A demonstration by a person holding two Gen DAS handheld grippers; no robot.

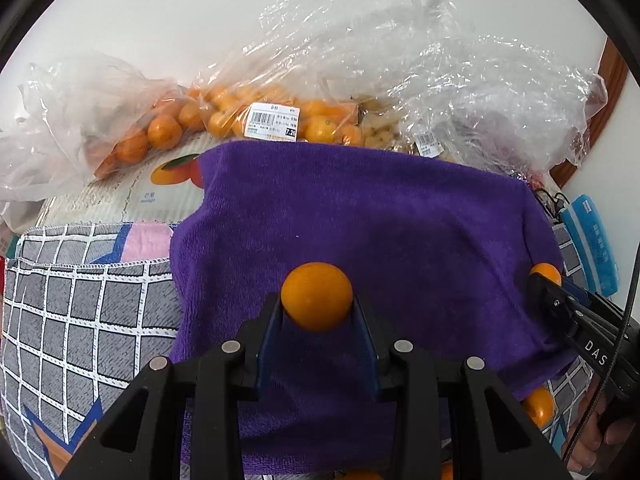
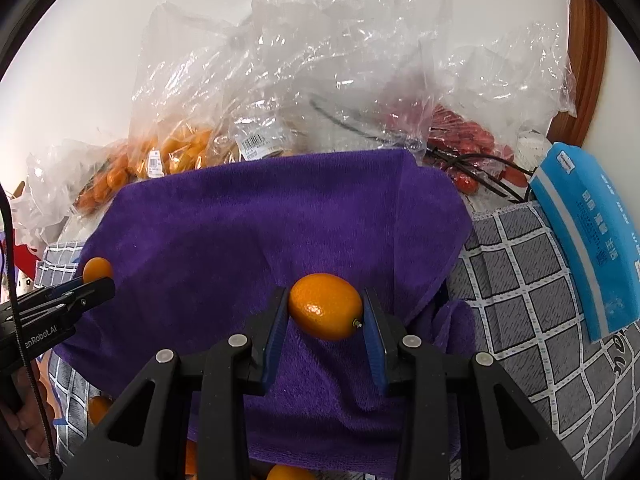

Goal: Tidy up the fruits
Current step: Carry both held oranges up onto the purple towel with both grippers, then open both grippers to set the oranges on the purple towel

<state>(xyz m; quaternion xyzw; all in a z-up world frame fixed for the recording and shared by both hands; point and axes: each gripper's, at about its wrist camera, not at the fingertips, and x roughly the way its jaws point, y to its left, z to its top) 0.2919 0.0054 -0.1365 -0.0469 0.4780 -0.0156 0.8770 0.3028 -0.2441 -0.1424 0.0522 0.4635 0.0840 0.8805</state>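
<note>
My left gripper (image 1: 318, 306) is shut on a small round orange kumquat (image 1: 316, 294), held just over a purple towel (image 1: 360, 216). My right gripper (image 2: 325, 312) is shut on an oval kumquat (image 2: 325, 306) with its stem end against the right pad, over the same purple towel (image 2: 260, 224). Each gripper shows in the other's view: the right one (image 1: 540, 280) at the towel's right edge with its fruit (image 1: 546, 271), the left one (image 2: 100, 280) at the towel's left edge with its fruit (image 2: 97, 269).
Clear plastic bags of kumquats (image 1: 224, 116) and red fruit (image 2: 468, 140) lie behind the towel by the white wall. A blue tissue pack (image 2: 592, 240) rests on the grey checked cloth (image 2: 520, 280) at right. Loose kumquats (image 1: 538, 404) lie near the towel's front edge. A hand (image 1: 600, 436) grips the right handle.
</note>
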